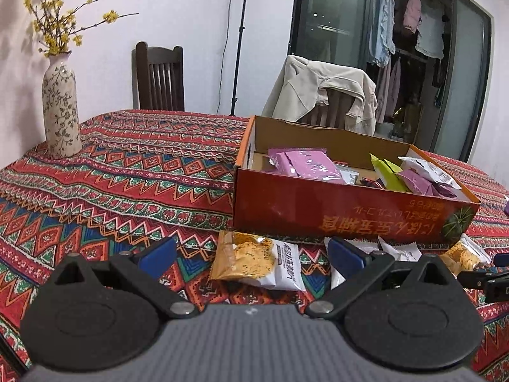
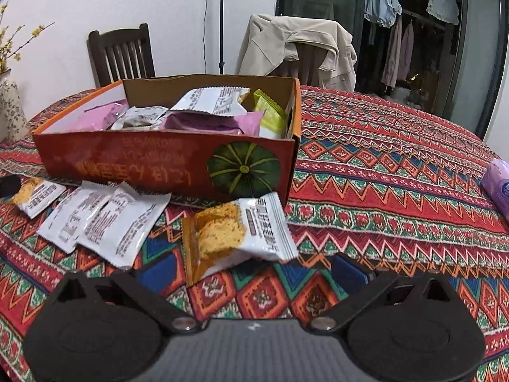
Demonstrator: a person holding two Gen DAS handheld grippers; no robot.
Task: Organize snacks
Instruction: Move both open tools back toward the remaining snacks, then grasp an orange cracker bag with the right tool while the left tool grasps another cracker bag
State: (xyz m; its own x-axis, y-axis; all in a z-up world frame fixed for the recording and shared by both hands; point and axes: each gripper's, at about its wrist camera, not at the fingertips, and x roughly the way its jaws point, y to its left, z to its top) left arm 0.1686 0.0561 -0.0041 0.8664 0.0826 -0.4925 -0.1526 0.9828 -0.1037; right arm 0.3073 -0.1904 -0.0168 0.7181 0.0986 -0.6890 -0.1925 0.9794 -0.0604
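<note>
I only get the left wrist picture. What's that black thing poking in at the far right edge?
Observer: That's the right gripper. Its own camera shows it open, with a cracker packet lying on the cloth just ahead of it.
Visitor: And the white bits near the box?
Observer: A few white packets, overlapping, flat on the cloth in front of the box.
Visitor: Anything further right on the table?
Observer: Yes, a purple packet lies alone, well to the right of the box.
</note>
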